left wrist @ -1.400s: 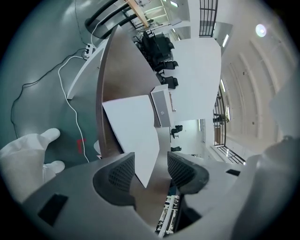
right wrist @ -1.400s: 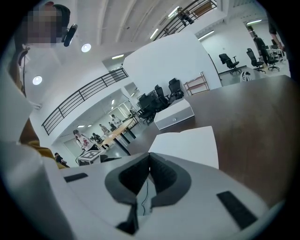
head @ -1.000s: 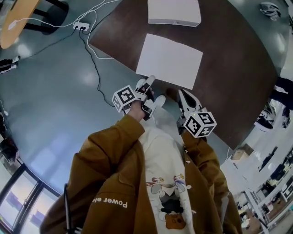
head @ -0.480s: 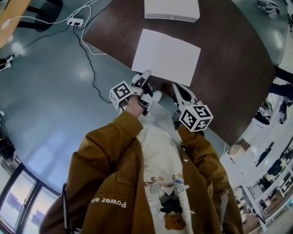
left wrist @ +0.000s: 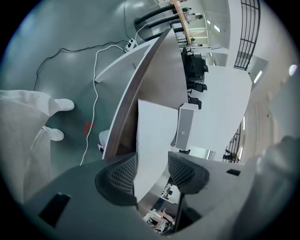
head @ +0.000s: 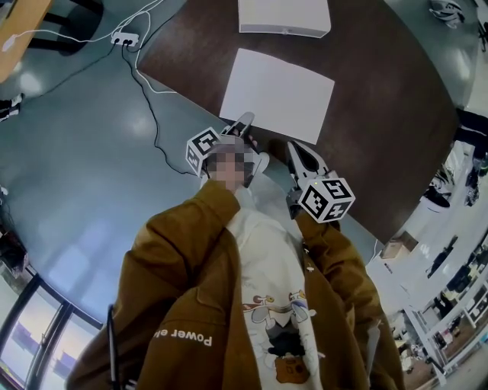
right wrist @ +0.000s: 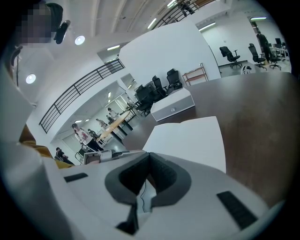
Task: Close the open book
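Left gripper (head: 245,120) jaws just opening, standing wide astride open book's (head: 278,95) near corner, right gripper (head: 292,148) jaws pressing together, white box (head: 284,17) lying beyond on table (head: 381,114), cable (head: 155,114) trailing alongside.

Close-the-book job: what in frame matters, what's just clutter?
Job: open book; left gripper, jaws have just been opening, book's edge between them; right gripper, shut.
Clutter: white box, power strip, floor cable.

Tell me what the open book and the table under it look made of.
The open book looks like paper: matt white, blank pages lying flat with a faint centre fold. The table looks like wood or wood-look laminate: dark brown, faint grain streaks and a soft sheen. Which of the two cannot be told.
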Tool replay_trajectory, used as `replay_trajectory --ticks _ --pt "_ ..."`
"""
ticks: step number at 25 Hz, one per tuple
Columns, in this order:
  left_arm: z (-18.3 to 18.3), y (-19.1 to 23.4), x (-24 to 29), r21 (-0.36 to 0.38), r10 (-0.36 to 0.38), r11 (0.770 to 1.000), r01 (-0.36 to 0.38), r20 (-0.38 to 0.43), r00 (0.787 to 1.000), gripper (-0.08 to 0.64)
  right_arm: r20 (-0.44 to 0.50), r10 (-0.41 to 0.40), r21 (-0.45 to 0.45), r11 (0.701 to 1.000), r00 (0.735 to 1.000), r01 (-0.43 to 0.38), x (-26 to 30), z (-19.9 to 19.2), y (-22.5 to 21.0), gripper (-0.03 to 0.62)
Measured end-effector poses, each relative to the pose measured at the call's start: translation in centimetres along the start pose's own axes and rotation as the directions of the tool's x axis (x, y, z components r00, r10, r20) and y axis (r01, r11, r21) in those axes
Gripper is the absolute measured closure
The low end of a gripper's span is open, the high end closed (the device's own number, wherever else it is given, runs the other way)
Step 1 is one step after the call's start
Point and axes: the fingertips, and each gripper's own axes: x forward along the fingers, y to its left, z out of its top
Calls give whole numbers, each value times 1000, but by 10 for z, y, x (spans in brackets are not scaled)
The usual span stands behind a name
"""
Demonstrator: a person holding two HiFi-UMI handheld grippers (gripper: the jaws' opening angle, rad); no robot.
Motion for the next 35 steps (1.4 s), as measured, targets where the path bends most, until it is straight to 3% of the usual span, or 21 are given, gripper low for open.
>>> replay_trajectory --ticks 4,7,10,13,17,19,20,21,23,25,27,28,30,31,35 --pt "6 9 6 47 87 995 -88 17 996 542 -6 2 6 1000 1000 -2 3 3 -3 586" --pt "7 3 9 124 85 988 -87 24 996 548 -8 -2 13 1000 1000 2 1 3 -6 586" --pt "10 -10 12 247 80 965 -87 37 996 551 -6 -9 22 1000 1000 9 0 3 -10 586" --pt "11 -26 12 391 84 915 -98 53 995 552 1 -14 29 999 1000 14 0 4 -13 586" --pt "5 -47 10 582 100 804 -120 67 993 552 5 -18 38 999 1000 18 -1 5 -14 586" --pt "-1 -55 10 687 108 714 -132 77 991 554 8 -20 43 999 1000 20 -2 4 -15 586" --pt "-5 -59 12 749 108 649 -131 79 991 554 10 -22 45 999 1000 21 -3 4 -16 586" --pt "-9 -63 12 813 110 568 -130 81 991 554 13 -23 48 999 1000 23 -3 4 -16 586" --pt "-21 -71 14 919 116 376 -122 84 990 554 17 -27 54 998 999 26 -6 4 -18 586" --pt "-35 -78 16 976 120 195 -101 78 990 554 22 -33 63 998 999 31 -8 3 -20 586" --pt "-50 -81 19 997 127 45 -66 60 990 554 29 -40 71 997 999 38 -11 3 -22 586" --pt "-58 -81 20 999 135 -16 -46 48 990 554 33 -44 74 996 998 42 -13 2 -23 586" --pt "-72 -79 23 993 156 -114 -5 23 987 554 41 -54 83 995 998 51 -17 2 -26 586" --pt "-78 -76 25 989 169 -150 13 12 985 552 46 -60 89 994 997 56 -19 1 -28 586" --pt "-98 -69 32 964 212 -259 66 -10 977 552 70 -89 115 990 994 81 -30 2 -36 586"
